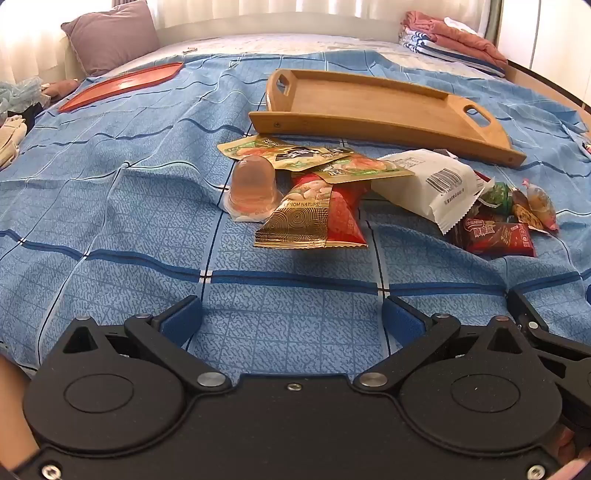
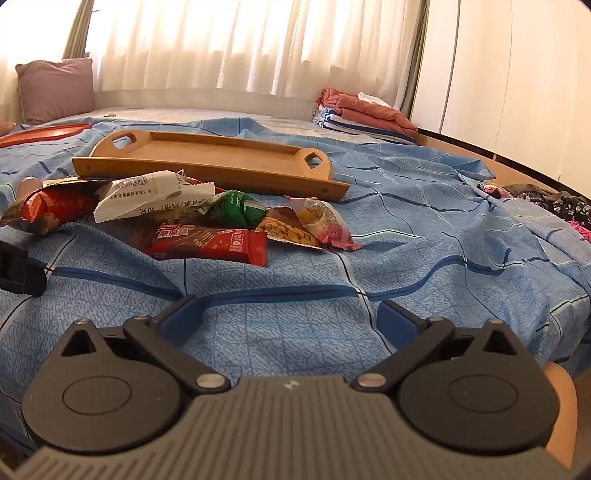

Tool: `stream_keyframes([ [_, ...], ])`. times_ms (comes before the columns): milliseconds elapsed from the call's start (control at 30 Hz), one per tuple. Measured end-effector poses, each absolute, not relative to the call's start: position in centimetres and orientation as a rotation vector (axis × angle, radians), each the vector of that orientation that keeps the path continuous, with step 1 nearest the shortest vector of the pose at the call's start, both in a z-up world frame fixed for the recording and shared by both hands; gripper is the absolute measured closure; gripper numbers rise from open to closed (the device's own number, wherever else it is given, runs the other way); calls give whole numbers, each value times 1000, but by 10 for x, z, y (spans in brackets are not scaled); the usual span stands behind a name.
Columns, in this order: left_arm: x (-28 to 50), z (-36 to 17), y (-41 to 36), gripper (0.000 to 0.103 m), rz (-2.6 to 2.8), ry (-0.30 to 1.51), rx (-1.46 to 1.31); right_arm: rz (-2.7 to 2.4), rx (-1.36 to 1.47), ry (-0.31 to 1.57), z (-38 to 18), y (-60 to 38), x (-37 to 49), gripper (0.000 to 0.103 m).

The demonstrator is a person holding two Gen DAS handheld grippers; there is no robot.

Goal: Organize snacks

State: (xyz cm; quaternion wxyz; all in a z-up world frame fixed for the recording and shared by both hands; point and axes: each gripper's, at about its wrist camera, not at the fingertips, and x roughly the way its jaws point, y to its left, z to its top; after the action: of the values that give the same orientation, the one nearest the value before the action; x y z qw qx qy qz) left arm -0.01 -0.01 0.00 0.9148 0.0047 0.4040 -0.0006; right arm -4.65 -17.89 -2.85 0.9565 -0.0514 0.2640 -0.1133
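A heap of snacks lies on the blue checked bedspread (image 1: 110,206) in front of a wooden tray (image 1: 369,107). It holds a clear jelly cup (image 1: 253,186), a red-and-gold packet (image 1: 317,218), a white packet (image 1: 432,184), a dark red bar (image 1: 498,236) and small wrapped sweets (image 1: 532,201). My left gripper (image 1: 291,317) is open, short of the red-and-gold packet, nothing between its blue pads. In the right wrist view my right gripper (image 2: 288,317) is open over bare cloth, below the red bar (image 2: 210,240). The tray (image 2: 207,162) has nothing in it.
A flat red tray (image 1: 122,85) lies at the far left. A mauve pillow (image 1: 110,35) and folded laundry (image 1: 454,37) sit at the far side of the bed. Dark clothing (image 2: 554,205) lies at the bed's right edge. A black part of the other gripper (image 2: 18,273) shows at the left.
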Motion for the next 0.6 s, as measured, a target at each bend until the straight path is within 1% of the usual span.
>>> stream_keyframes([
  [600,0,0,0,0,-1,829,12,-214,-97,546,-32,-180,-40,0],
])
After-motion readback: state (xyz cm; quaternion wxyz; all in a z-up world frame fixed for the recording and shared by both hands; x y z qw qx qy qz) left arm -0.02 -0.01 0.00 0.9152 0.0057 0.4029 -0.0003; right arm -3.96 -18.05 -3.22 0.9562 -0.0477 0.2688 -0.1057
